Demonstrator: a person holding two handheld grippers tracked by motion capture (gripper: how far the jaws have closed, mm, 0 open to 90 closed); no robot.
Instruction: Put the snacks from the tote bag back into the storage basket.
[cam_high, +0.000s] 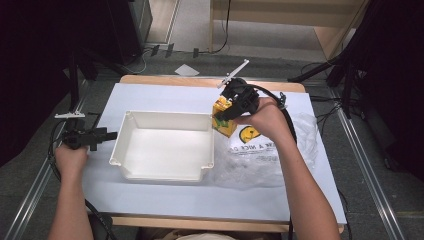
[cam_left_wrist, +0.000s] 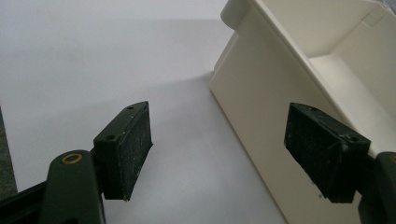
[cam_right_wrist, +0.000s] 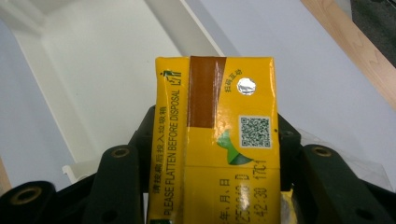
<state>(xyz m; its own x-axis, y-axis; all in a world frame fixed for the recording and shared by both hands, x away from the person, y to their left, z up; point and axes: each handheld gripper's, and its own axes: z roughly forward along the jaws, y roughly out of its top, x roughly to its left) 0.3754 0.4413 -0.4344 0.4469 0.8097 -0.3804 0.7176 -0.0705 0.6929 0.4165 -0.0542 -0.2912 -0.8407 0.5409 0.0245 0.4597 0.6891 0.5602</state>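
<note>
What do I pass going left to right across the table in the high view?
Left claw, open beside the tray → white tray → yellow drink carton, held in the right claw by the tray's far right corner → clear plastic bag with a smiley print.

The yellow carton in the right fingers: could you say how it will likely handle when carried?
The carton looks boxy with flat sides, so the right gripper probably holds it squarely. Its glossy skin may be slippery. Being thin card, it could dent if squeezed.
</note>
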